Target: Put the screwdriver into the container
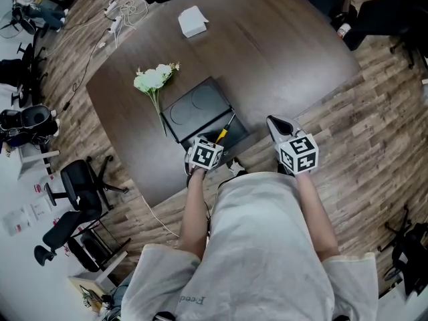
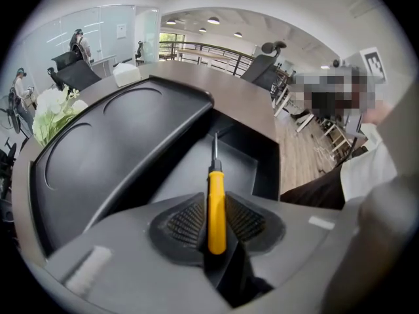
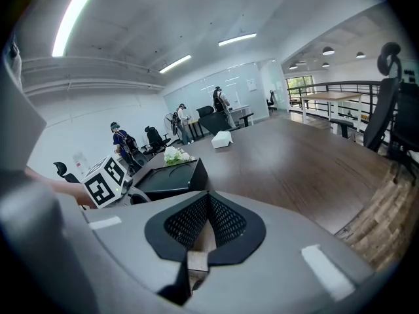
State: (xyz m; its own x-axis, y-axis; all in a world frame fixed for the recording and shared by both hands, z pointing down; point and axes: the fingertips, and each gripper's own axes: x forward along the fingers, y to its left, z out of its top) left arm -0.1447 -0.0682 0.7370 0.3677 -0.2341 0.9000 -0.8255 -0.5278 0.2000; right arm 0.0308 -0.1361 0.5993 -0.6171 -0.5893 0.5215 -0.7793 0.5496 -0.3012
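Observation:
The yellow-handled screwdriver (image 2: 216, 209) lies between the pads of my left gripper (image 2: 216, 198), its metal shaft pointing into the open tray of the black container (image 2: 243, 170). The pads flank the handle closely with a thin dark gap at its side and do not seem to press it. In the head view the screwdriver (image 1: 222, 134) slants over the container's near end (image 1: 200, 109), just ahead of the left gripper (image 1: 215, 142). My right gripper (image 1: 277, 123) hovers to the right near the table edge, shut and empty (image 3: 208, 198).
A bunch of white flowers (image 1: 155, 79) lies left of the container, and a white box (image 1: 192, 21) sits at the far side of the brown table (image 1: 281, 59). Office chairs (image 1: 80, 179) and cables stand on the wooden floor to the left.

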